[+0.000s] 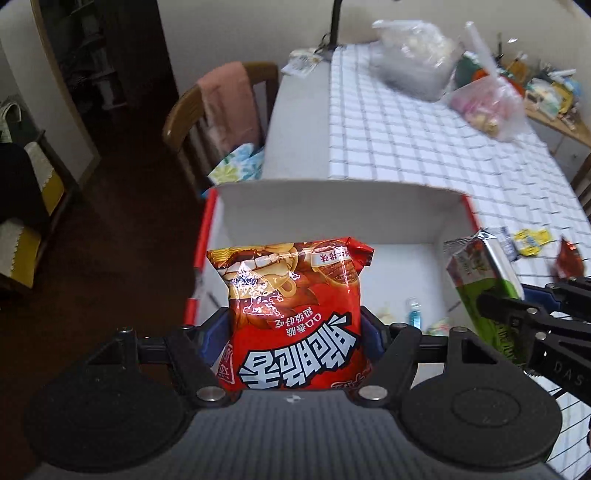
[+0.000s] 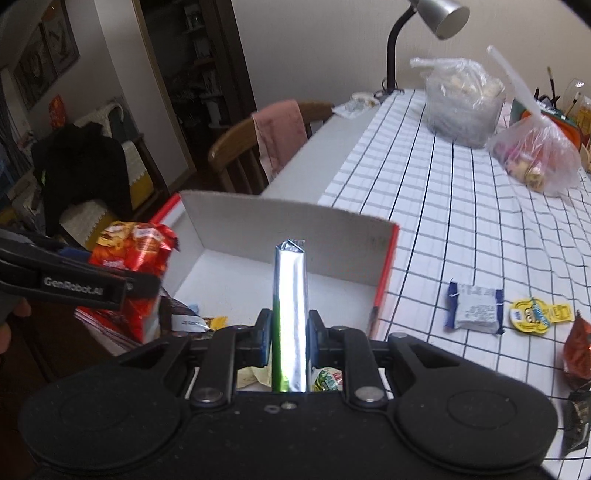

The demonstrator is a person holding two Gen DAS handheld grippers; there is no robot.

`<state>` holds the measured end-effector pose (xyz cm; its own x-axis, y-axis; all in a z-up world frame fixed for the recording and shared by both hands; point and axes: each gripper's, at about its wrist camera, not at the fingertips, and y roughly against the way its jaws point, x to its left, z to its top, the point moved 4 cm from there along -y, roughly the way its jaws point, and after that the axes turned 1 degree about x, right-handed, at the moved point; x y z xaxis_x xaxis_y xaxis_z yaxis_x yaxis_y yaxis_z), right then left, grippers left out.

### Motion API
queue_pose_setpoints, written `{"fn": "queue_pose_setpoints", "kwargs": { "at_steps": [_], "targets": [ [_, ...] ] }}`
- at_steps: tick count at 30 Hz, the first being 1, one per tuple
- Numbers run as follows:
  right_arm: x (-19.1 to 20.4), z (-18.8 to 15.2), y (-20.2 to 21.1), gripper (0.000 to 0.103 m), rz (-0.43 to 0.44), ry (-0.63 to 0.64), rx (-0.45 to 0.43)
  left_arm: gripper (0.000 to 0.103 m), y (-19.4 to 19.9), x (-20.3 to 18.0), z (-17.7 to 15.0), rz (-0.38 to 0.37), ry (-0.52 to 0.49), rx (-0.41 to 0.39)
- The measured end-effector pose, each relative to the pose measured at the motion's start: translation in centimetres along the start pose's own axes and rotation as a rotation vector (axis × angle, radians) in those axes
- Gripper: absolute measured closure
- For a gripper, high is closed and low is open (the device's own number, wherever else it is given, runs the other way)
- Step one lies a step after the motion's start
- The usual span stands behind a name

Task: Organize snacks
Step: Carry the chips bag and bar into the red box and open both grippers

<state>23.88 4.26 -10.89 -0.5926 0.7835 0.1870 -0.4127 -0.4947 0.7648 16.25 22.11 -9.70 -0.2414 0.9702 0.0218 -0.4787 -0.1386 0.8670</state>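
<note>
Two handheld grippers hold snack packets over an open cardboard box [image 1: 332,206] at the near edge of a table [image 1: 406,147] draped in a white cloth with a dark grid. In the left wrist view, the left gripper [image 1: 295,328] has its blue-padded fingers [image 1: 212,332] clamped on a glossy, crinkled red snack bag [image 1: 291,306] that fills the centre of the frame, its printed lettering upside down. The same bag appears at the left of the right wrist view, above the box's left side. There the right gripper [image 2: 290,339] pinches a slim packet [image 2: 291,314] edge-on, a silvery foil side with a green strip, its crimped top standing upright at centre frame; its fingers [image 2: 263,338] are nearly closed on it. The box has white inner walls and red outer edges, and small wrapped sweets [image 2: 325,380] lie on its floor. At lower right, a flat blue-and-white wrapper [image 2: 474,308] and a round yellow packet [image 2: 532,317] lie on the cloth. Two knotted clear plastic bags [image 2: 461,103] sit at upper right, near a metal-shaded gooseneck lamp [image 2: 439,16].
</note>
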Motion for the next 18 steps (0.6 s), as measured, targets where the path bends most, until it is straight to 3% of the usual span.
{"fn": "queue_pose_setpoints", "kwargs": {
  "at_steps": [7,18],
  "targets": [
    [0.3,-0.6,-4.2,0.085,-0.051,-0.002,0.081,0.032,-3.6,1.9,0.5,0.044,-0.036,0.066],
    [1.9,-0.9,-7.0,0.085,-0.102,0.098,0.139,0.032,-7.3,0.2,1.4,0.032,-0.139,0.145]
  ]
}}
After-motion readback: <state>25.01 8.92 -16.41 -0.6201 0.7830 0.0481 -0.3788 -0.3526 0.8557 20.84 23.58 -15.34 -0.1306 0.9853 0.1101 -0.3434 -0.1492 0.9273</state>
